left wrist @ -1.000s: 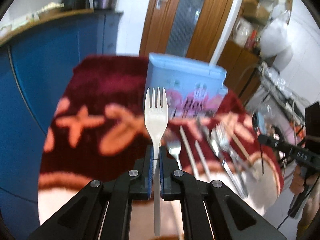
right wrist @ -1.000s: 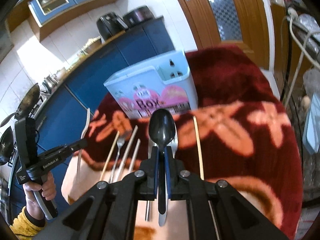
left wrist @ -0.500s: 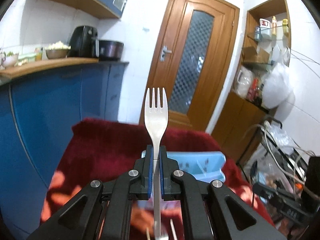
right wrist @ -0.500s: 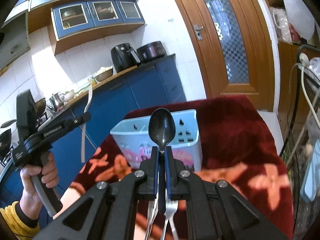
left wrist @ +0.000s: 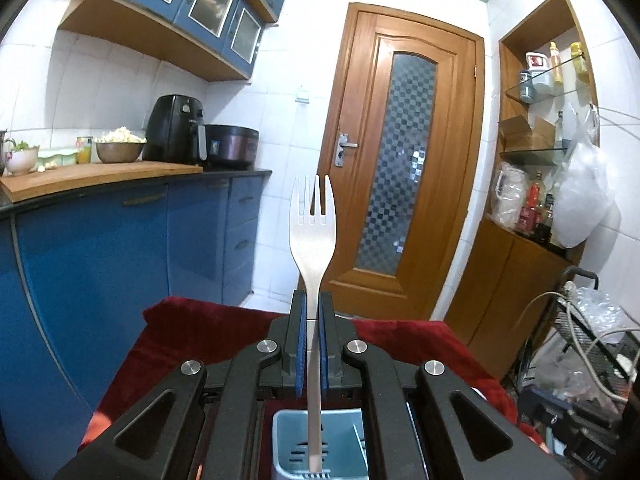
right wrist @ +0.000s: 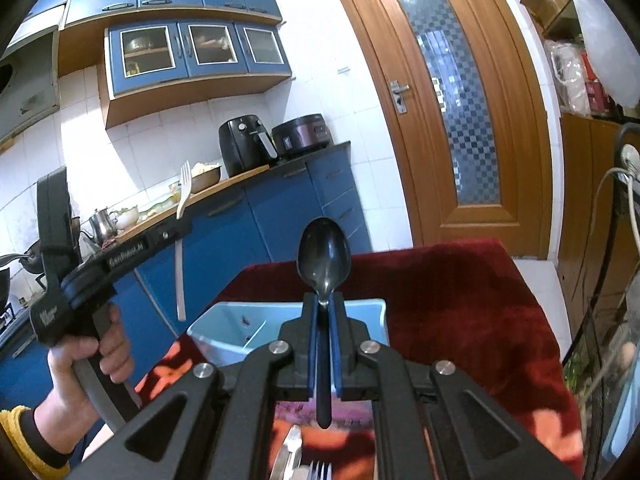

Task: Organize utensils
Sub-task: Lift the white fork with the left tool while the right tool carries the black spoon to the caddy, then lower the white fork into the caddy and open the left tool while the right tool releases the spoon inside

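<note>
My left gripper [left wrist: 313, 300] is shut on a silver fork [left wrist: 313, 224], held upright with its tines up. The fork's handle end hangs over the open top of a light blue utensil box [left wrist: 292, 444] right below. In the right wrist view the left gripper [right wrist: 176, 236] holds the same fork [right wrist: 182, 248] to the left of the box [right wrist: 224, 330]. My right gripper [right wrist: 324, 300] is shut on a black spoon [right wrist: 324, 256], bowl up, just in front of the box.
The box stands on a table with a dark red flowered cloth [right wrist: 460, 300]. More forks and a knife [right wrist: 304, 466] lie on the cloth below my right gripper. Blue kitchen cabinets [left wrist: 100, 248] stand on the left, a wooden door [left wrist: 400, 168] behind.
Both grippers have tilted up from facing the table to level, turning the fork and spoon upright. The left gripper has moved over the box's open top.
</note>
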The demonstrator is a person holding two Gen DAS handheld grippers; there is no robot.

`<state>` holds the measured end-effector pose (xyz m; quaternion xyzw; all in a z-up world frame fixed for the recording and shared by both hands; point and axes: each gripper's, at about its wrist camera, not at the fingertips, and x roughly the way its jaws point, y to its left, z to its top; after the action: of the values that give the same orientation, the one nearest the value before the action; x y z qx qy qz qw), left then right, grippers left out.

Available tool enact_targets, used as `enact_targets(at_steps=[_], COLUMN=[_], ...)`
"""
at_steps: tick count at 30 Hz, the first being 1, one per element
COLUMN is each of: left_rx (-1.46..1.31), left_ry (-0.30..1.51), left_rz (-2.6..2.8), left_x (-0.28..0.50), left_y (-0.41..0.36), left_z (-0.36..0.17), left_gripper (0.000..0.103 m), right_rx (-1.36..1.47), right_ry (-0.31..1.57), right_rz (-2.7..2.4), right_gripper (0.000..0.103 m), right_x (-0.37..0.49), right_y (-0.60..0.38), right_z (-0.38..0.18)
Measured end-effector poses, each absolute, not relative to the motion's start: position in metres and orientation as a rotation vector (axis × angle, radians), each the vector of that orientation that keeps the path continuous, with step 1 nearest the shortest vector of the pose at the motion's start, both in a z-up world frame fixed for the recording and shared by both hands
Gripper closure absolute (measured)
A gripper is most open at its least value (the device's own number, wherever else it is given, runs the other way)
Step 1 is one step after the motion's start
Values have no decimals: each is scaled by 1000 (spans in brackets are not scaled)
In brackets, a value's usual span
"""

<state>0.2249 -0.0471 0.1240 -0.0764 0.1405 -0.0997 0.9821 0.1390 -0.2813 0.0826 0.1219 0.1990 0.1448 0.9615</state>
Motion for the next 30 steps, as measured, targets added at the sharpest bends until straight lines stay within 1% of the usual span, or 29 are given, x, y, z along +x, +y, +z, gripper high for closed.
enact_targets(at_steps=[7,11,19,27,29,30], left_rx=[-130,-131,-90,-78,-83,-86], left_ry=[241,221,245,274,298,306], left_rz=[-168,-147,-156,-199,-212,-216], left_x=[232,230,225,215,215,215], left_y=[-57,-58,-64,-64,-65,-65], left_z=[91,78,52,50,51,52], left_gripper=[98,98,98,98,96,91], right_rx=[253,232,170,185,205,210], right_ry=[334,327,384,415,425,429], right_rz=[292,296,298,291,289,287], right_gripper=[95,95,95,95,94,90], right_x=[171,183,181,174,173,171], right_y=[-280,-274,-272,-280,-282,-283], right_z=[73,63,44,42,43,42])
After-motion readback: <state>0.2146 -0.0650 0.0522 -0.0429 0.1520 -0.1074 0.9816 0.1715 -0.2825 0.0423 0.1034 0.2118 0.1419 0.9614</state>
